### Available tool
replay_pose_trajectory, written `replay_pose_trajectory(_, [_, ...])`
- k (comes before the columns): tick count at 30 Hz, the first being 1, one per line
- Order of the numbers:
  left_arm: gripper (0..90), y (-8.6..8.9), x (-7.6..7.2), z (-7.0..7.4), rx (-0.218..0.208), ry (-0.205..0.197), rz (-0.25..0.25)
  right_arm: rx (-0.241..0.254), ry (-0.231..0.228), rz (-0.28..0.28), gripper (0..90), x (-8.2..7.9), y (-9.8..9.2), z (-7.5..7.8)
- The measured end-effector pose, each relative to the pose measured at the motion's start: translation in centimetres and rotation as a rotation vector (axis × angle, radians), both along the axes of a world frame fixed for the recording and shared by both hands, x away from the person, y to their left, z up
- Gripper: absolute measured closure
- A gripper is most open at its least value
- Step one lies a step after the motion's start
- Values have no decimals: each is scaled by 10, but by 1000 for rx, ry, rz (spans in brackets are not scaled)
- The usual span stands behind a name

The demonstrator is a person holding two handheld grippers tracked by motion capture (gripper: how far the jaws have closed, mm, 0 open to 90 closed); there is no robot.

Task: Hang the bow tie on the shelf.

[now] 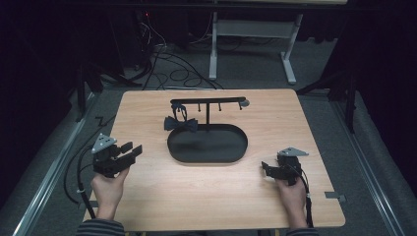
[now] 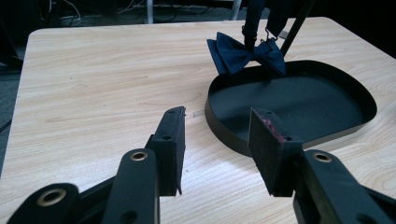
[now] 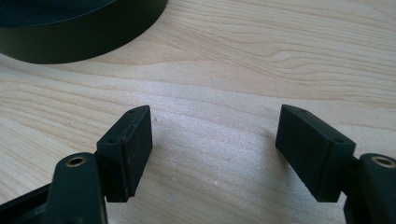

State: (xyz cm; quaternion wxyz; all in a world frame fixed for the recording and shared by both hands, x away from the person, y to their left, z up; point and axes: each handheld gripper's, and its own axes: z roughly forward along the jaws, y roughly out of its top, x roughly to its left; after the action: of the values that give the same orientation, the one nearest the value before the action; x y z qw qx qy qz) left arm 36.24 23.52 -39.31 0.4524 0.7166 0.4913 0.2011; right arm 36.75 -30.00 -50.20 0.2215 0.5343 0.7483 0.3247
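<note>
A light wooden table [image 1: 147, 196] bears a black oval tray [image 1: 206, 156]

The room is dark. A grey carpet floor [image 1: 246, 73] lies around the wooden worktop [image 1: 295, 128]. At 12 o'clock stand white table legs [image 1: 213, 49]; black cables [image 1: 172, 73] lie at 11 o'clock.

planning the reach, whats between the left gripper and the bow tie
Bare wood, then the near rim of the black tray; the left gripper faces the bow tie, seen in the left gripper view.

One bow tie [image 1: 181, 123], one black oval tray [image 1: 231, 153], one hook rack [image 1: 209, 101], my two hand-held grippers, left [image 1: 129, 153], right [image 1: 266, 169], one worktop [image 1: 206, 196].
</note>
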Motion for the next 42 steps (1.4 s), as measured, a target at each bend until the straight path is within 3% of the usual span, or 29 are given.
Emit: replay_pose_trajectory(42, [556, -9, -4, -35, -4, 86, -17, -2, 0, 0, 284, 0, 0, 0])
